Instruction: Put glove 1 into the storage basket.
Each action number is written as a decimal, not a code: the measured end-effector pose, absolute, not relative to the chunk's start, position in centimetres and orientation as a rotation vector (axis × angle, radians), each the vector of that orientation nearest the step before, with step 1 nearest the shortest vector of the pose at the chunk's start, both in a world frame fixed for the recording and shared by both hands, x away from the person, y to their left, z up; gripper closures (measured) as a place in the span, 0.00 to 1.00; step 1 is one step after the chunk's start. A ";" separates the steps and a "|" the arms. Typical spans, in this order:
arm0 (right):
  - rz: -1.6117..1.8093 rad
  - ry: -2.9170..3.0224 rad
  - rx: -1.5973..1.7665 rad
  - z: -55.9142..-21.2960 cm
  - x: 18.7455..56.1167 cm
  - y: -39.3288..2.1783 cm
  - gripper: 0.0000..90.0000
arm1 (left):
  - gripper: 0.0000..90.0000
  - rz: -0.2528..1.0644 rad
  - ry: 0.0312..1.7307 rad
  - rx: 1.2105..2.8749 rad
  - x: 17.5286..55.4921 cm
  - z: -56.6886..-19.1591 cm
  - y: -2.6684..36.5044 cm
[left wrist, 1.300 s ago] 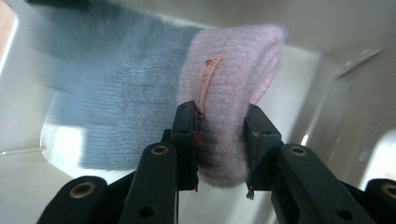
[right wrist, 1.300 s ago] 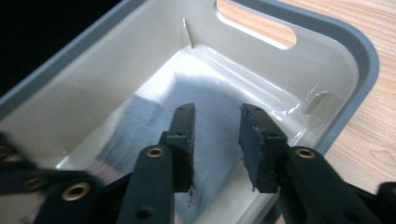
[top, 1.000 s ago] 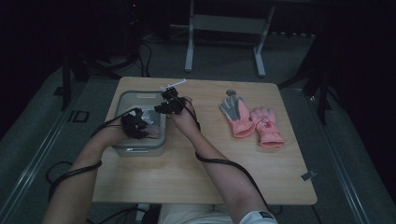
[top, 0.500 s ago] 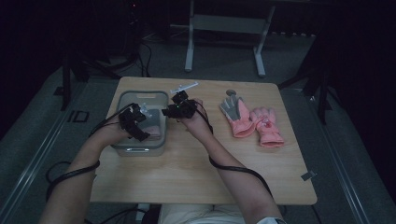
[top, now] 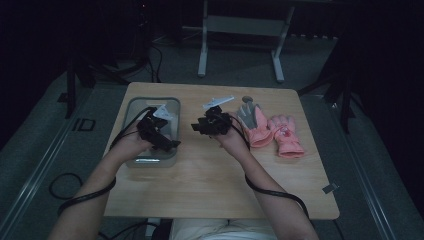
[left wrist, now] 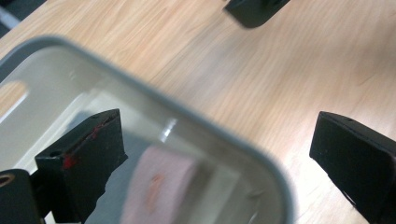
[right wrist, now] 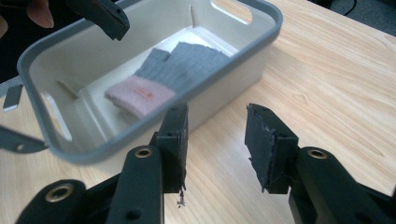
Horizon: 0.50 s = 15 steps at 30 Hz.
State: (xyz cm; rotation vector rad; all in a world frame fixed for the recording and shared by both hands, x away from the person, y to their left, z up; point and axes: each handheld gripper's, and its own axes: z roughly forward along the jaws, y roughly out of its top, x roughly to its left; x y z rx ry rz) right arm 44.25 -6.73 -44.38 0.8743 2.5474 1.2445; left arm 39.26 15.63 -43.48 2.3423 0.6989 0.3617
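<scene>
Jaws of the left gripper (top: 159, 131) have just been opening and stand wide and empty over the grey bin (right wrist: 261, 44), seemingly to let go of the grey glove with a pink cuff (right wrist: 163, 74) lying flat inside. The right gripper (top: 212, 122), part open and empty, hovers above the bench (top: 210, 175) between the bin and the pink gloves (top: 272, 132), probably heading for them.

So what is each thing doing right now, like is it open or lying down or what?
Left gripper: jaws just opened wide, nothing between them, over the bin.
Right gripper: open, empty.
Grey bin: upright, no lid.
Grey glove with pink cuff: lying flat inside the bin.
Two pink gloves: lying flat on the table, side by side.
</scene>
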 end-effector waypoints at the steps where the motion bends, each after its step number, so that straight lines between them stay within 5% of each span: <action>1: 1.249 2.544 0.878 -44.4 44.1 -7.1 0.66 | 0.03 0.354 0.688 2.336 39.1 -43.5 15.2; 15: 1.259 2.474 0.944 -44.3 43.5 -14.1 0.63 | 0.04 0.296 0.565 2.322 35.6 -45.6 8.5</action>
